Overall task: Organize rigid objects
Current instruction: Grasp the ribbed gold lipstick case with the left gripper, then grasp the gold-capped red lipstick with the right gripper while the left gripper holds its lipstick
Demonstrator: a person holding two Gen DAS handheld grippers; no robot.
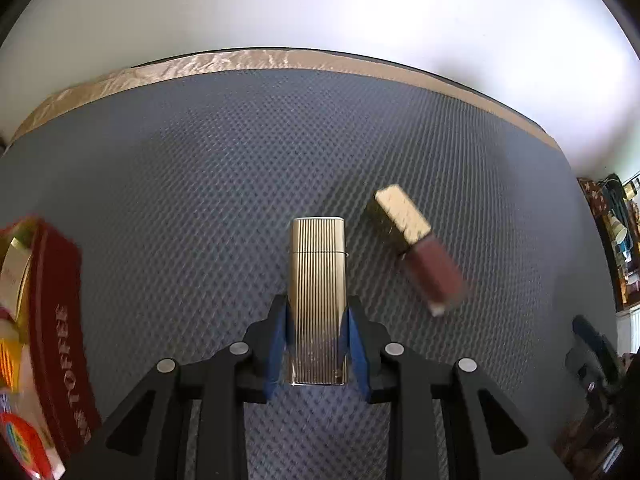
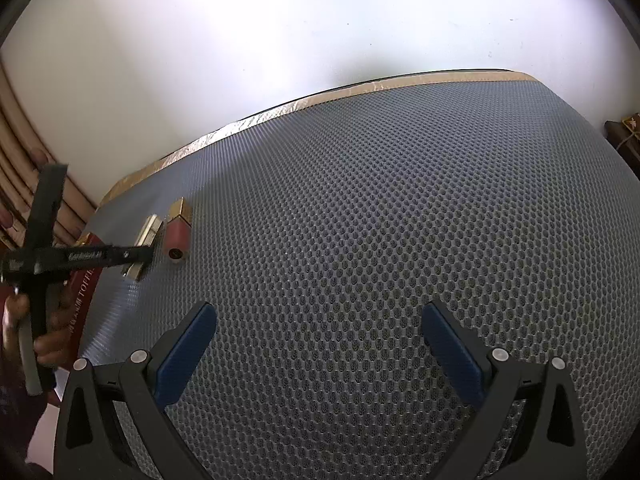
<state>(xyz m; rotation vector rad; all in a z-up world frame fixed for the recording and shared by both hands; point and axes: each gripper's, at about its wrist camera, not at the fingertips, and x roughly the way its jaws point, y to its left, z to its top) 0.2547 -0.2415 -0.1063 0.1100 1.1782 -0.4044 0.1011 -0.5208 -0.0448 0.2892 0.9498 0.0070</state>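
Lying on the grey mesh counter (image 1: 200, 184) near its left edge, the gold lighter (image 1: 317, 280) is clamped in the left gripper (image 1: 317, 320), a lipstick (image 1: 418, 246) just beside it, while the right gripper (image 2: 320, 344) hangs wide apart.

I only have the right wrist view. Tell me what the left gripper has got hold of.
Observer: The left gripper is shut on the ribbed gold lighter, blue pads on its two long sides.
Operator: Report what that red edge under the left gripper is.
Observer: A red toffee tin, with packets inside.
Operator: Describe the red bottle.
Observer: The lip gloss lies flat on the grey mat, clear of the lighter, gold cap pointing away.
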